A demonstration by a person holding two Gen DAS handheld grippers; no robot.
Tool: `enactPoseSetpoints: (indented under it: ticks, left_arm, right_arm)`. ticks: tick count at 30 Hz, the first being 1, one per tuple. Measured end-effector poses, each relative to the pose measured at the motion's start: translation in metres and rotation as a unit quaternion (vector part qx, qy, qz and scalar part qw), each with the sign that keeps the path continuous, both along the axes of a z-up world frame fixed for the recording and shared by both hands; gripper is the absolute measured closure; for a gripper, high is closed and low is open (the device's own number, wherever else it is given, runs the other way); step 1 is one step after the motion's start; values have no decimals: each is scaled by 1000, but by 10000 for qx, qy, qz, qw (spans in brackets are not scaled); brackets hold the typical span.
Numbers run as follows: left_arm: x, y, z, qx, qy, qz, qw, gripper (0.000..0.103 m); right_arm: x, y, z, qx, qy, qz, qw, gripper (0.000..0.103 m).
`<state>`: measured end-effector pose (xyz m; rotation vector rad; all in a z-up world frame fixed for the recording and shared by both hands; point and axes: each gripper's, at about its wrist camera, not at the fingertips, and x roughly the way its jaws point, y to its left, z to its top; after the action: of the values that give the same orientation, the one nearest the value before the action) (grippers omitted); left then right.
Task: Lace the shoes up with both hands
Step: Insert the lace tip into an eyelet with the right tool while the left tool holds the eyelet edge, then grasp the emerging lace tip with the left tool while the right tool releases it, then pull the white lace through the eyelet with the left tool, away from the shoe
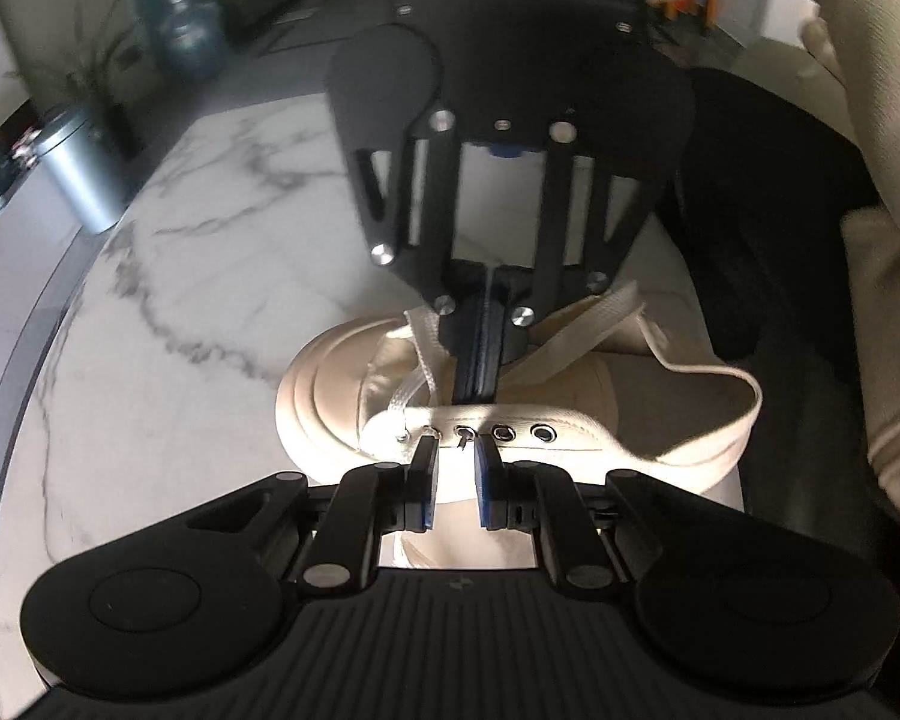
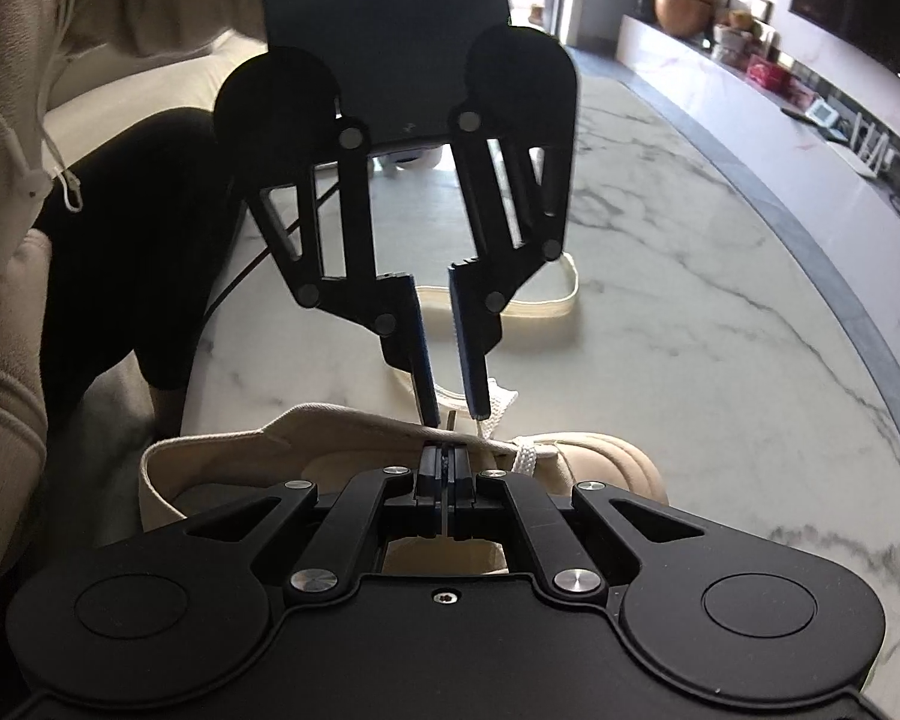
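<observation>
Cream shoe lies on the marble worktop; right claw, closed on the lace tip, feeds it through an eyelet. Left claw, slightly parted and empty, waits outside that eyelet, likely to receive it.

Right gripper clamped on the lace tip above the cream shoe, facing the left gripper, parted, over marble table.

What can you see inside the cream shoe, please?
Inside the cream shoe only its pale lining shows, nothing lying in the visible part. The right gripper, shut on the lace tip, and the eyelet flap cover the toe end.
</observation>
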<state>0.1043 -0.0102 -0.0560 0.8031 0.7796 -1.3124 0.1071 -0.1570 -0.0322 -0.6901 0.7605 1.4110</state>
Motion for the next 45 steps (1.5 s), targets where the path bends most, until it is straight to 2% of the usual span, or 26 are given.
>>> enactPoseSetpoints:
  ticks: [3,9,17,19,21,24,28,35,42,45]
  left_arm:
    - [0,-3,-2,39,3,-225,9997,100]
    - [2,-3,-4,7,26,-232,9997,101]
    - [-3,2,0,76,-55,412,9991,101]
    - [-5,3,2,103,-60,585,9982,100]
    - [-5,4,4,158,-26,815,9965,101]
    - [-7,7,11,186,8,1222,9923,101]
    - [-13,19,28,297,-156,1725,9844,101]
    - [-29,43,66,627,-608,2260,9702,101]
    - [-51,63,95,1066,-975,2651,9533,101]
    - [-60,74,106,1258,-1113,2807,9450,101]
  right_arm:
    - [2,-1,-1,30,59,-26,10000,103]
    - [3,-4,0,38,73,-84,9999,103]
    - [-2,-10,12,38,70,-426,9991,100]
    - [-4,-14,16,64,89,-626,9980,95]
    - [-8,-22,22,53,137,-988,9950,77]
    - [-14,-33,28,92,227,-1364,9904,75]
    - [-28,-53,35,55,240,-1963,9802,75]
    - [-59,-67,34,-30,412,-2382,9703,74]
    - [-69,-56,24,-189,765,-2966,9518,75]
    - [-74,-51,21,-256,788,-3060,9484,75]
